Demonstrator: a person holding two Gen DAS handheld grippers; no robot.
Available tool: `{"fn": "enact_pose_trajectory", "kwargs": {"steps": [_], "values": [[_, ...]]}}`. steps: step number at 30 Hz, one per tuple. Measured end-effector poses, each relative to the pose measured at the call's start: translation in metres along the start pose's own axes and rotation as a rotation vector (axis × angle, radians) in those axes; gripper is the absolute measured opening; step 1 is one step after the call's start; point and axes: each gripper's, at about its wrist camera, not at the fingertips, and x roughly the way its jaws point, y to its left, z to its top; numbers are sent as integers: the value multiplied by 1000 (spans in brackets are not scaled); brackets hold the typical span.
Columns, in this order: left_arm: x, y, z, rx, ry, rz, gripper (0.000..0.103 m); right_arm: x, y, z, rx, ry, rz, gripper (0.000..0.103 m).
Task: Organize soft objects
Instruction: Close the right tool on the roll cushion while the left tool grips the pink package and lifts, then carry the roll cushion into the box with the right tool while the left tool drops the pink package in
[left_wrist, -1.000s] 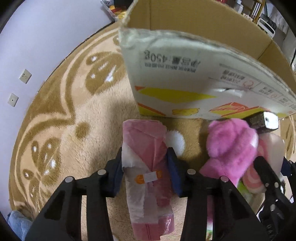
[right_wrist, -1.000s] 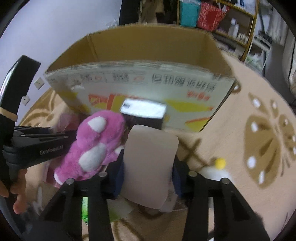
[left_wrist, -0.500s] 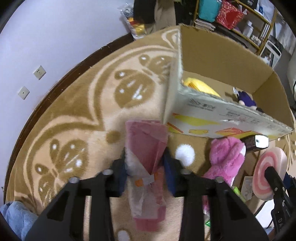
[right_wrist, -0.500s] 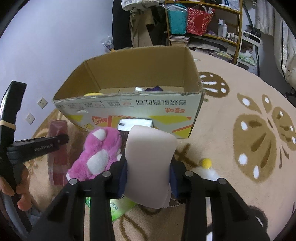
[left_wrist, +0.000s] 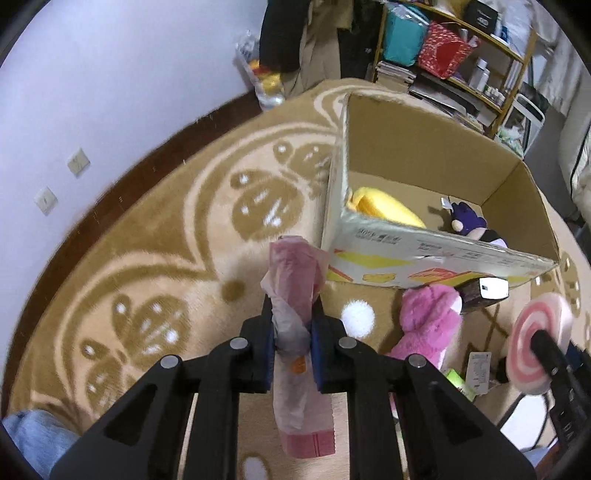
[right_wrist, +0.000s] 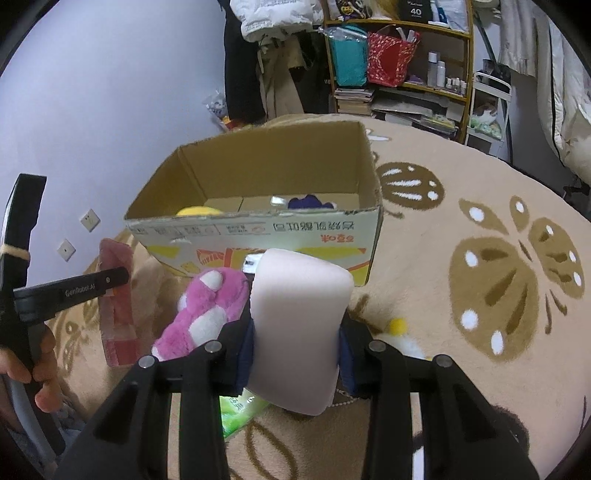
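- Left wrist view, left part of frame: a patterned beige-and-brown carpet (left_wrist: 155, 258) covers the floor; two wall sockets (left_wrist: 77, 162) sit on the pale wall at the upper left.
- Left wrist view, lower centre: the left gripper (left_wrist: 292, 334) is clamped narrow on a pink plastic-wrapped packet (left_wrist: 295, 295); the packet is pinched at its middle, its upper end rising above the pads and its lower end hanging toward the bottom edge.
- Left wrist view, centre to right: an open cardboard box (left_wrist: 424, 258) stands on the carpet; inside lie a yellow plush (left_wrist: 384, 206) and a purple plush (left_wrist: 467, 219); below the box's printed wall lie a white pompom (left_wrist: 357, 318) and a pink plush toy (left_wrist: 430, 319).
- Left wrist view, right edge: a pink-and-white spiral cushion (left_wrist: 541, 347) is visible end-on.
- Right wrist view, lower centre: the right gripper (right_wrist: 295, 347) is closed on that cushion, pads pressing both its sides; it is held in front of the box's near wall, with the pink plush toy just to its left.
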Motion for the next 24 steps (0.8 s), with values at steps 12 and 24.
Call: {"fn": "enact_pose_trajectory", "kwargs": {"steps": [12, 24], "values": [[-89, -4, 26, 46, -289, 49, 14, -34, 2, 15, 12, -167, 37, 40], [-114, -27, 43, 62, -519, 23, 14, -53, -4, 33, 68, -323, 100, 40]]}}
